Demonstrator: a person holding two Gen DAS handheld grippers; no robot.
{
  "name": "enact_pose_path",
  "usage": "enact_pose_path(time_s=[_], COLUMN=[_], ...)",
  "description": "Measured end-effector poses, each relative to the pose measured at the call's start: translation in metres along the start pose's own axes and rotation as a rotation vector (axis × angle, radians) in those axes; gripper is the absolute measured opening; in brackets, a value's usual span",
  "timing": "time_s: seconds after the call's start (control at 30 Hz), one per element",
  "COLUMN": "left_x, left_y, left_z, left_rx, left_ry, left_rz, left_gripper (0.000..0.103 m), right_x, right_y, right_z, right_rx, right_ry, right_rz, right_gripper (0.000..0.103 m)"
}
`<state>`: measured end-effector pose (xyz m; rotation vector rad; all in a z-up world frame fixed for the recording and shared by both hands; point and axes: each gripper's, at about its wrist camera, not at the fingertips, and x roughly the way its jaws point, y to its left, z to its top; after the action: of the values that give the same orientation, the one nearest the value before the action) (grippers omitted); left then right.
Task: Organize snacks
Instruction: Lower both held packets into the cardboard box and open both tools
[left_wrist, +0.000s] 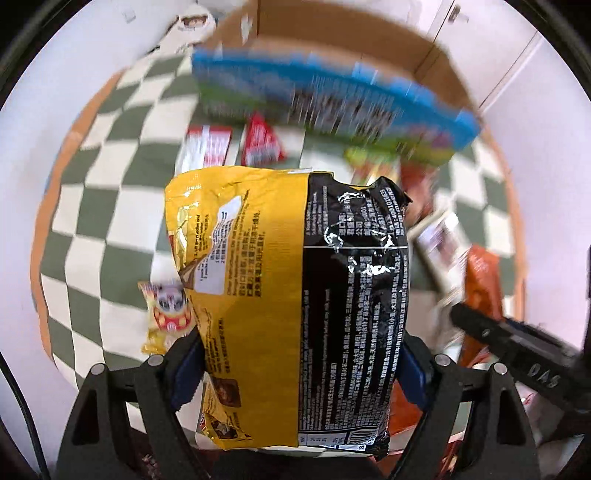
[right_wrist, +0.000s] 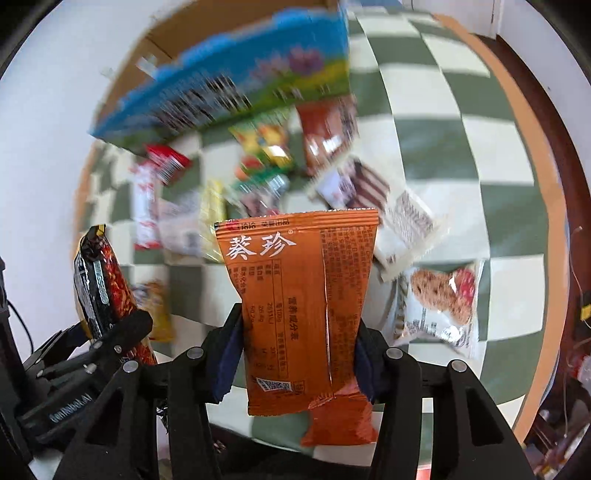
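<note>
My left gripper (left_wrist: 295, 373) is shut on a yellow and black snack bag (left_wrist: 291, 302) and holds it up above the checkered cloth (left_wrist: 107, 206). My right gripper (right_wrist: 295, 354) is shut on an orange snack packet (right_wrist: 306, 310) with white characters. The left gripper with its bag also shows at the left of the right wrist view (right_wrist: 99, 295). The right gripper shows at the right of the left wrist view (left_wrist: 517, 347). A blue and green carton (left_wrist: 332, 107) stands at the far side, also in the right wrist view (right_wrist: 229, 81).
Several loose snack packets lie on the cloth: red ones (left_wrist: 258, 144), a yellow one (left_wrist: 166, 317), a cookie packet (right_wrist: 439, 302), brown and white ones (right_wrist: 354, 184). A cardboard box (left_wrist: 351, 40) stands behind the carton. A white wall lies beyond.
</note>
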<state>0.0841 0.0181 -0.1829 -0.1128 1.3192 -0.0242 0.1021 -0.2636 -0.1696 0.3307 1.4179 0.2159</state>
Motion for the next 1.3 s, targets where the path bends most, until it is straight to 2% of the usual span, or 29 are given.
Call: enact_pose_path(time_s=[0.07, 0.1, 0.2, 0.33, 0.47, 0.57, 0.73, 0.93, 1.13, 1.3], left_x=[-0.026, -0.023, -0.041, -0.046, -0.019, 0.007, 0.061, 0.119, 0.154, 0.168], left_y=[-0.009, -0.026, -0.043, -0.046, -0.034, -0.03, -0.029, -0.022, -0.029, -0.037], left_z=[0.022, 0.045, 0.083, 0.153, 0.233, 0.283, 0.344, 0.378, 0.39, 0.393], left_rx=[0.01, 0.021, 0.047, 0.069, 0.073, 0.097, 0.13, 0.105, 0.102, 0.097], left_ry=[-0.029, -0.038, -0.08, -0.11, -0.08, -0.053, 0.016, 0.095, 0.159, 0.175], left_rz=[-0.032, -0.042, -0.049, -0.048, -0.088, -0.081, -0.07, -0.052, -0.04, -0.039], left_gripper=[0.086, 0.086, 0.086, 0.086, 0.086, 0.086, 0.086, 0.086, 0.086, 0.086], right_x=[-0.019, -0.032, -0.062, -0.07, -0.062, -0.045, -0.008, 0.046, 0.089, 0.112], right_y=[0.004, 0.002, 0.01, 0.033, 0.054, 0.069, 0.078, 0.071, 0.049, 0.036], right_z=[0.021, 0.034, 0.064, 0.116, 0.169, 0.218, 0.281, 0.335, 0.362, 0.374], right_rx=[-0.001, -0.003, -0.003, 0.006, 0.011, -0.004, -0.015, -0.004, -0.012, -0.019], right_ry=[-0.036, -0.053, -0.114, -0.169, -0.183, -0.178, -0.158, -0.118, -0.09, -0.053], right_rz=[0.038, 0.05, 0.072, 0.075, 0.045, 0.011, -0.032, -0.045, -0.037, -0.013], right_gripper=[0.054, 0.054, 0.054, 0.054, 0.054, 0.054, 0.054, 0.054, 0.054, 0.056])
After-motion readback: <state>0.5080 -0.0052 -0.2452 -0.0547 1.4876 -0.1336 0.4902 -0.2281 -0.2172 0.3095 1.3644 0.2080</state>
